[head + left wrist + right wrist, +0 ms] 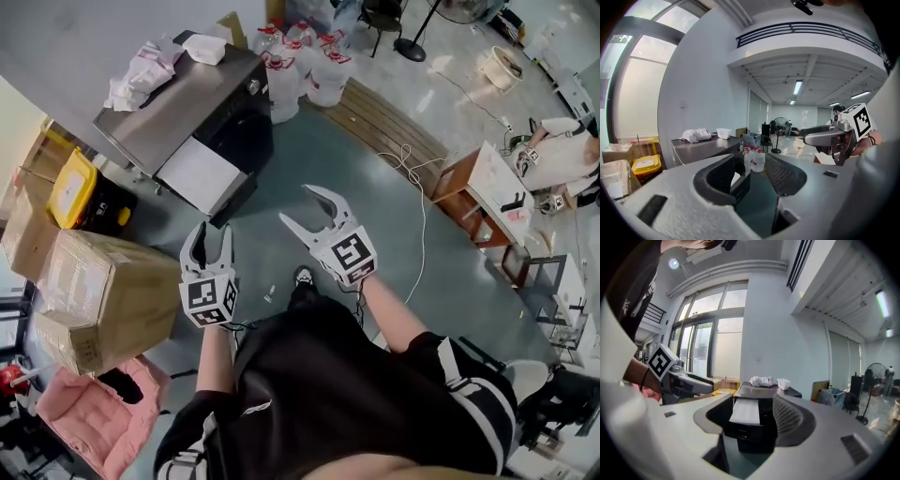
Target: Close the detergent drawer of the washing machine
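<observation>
Both tongs open and empty, drawer out

The person stands on the grey floor (309, 150) facing the dark washing machine (202, 103), whose white detergent drawer (199, 173) juts out of the front, pulled open (in the right gripper view it shows framed between the jaws, but far beyond them). The left tongs (212, 232) and the right tongs (294, 202) are held side by side in the air, pointing roughly toward the machine and well apart from it. Each pair of jaws stands apart with nothing between them. A crumpled white bundle (141, 77) and a small white tub (204, 47) lie on the machine's top. A cluster of red-capped bottles (300, 66) stands on the floor just beside it, and a cardboard box (103, 300) sits to the person's left.
</observation>
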Motion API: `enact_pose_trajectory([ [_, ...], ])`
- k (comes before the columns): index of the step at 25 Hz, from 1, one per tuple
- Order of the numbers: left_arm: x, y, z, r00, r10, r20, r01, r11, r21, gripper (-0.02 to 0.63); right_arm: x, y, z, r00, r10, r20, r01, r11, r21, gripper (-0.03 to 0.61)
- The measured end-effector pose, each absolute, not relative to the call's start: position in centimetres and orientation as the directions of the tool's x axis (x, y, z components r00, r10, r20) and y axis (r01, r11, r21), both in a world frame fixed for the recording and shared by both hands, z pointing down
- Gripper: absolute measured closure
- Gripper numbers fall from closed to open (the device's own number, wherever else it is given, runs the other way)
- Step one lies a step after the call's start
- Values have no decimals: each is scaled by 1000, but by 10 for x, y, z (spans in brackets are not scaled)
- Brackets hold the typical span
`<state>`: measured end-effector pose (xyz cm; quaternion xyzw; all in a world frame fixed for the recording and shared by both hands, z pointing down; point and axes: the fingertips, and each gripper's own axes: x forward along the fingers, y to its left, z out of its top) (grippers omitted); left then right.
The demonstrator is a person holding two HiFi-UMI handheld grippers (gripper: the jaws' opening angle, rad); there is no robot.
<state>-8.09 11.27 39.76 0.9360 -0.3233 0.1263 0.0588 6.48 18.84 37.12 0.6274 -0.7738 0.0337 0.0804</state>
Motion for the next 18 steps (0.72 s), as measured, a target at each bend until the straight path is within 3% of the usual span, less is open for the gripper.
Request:
enact_pose_trajectory([
  [7, -52, 84, 412, 681, -647, 342, -696, -718, 27, 410, 115, 153, 400, -283, -937, 204, -959, 284, -26, 314],
  [18, -81, 10, 447, 589, -685, 429, -766, -642, 25, 410, 112, 73, 432, -386, -885, 259, -921, 384, -60, 319],
])
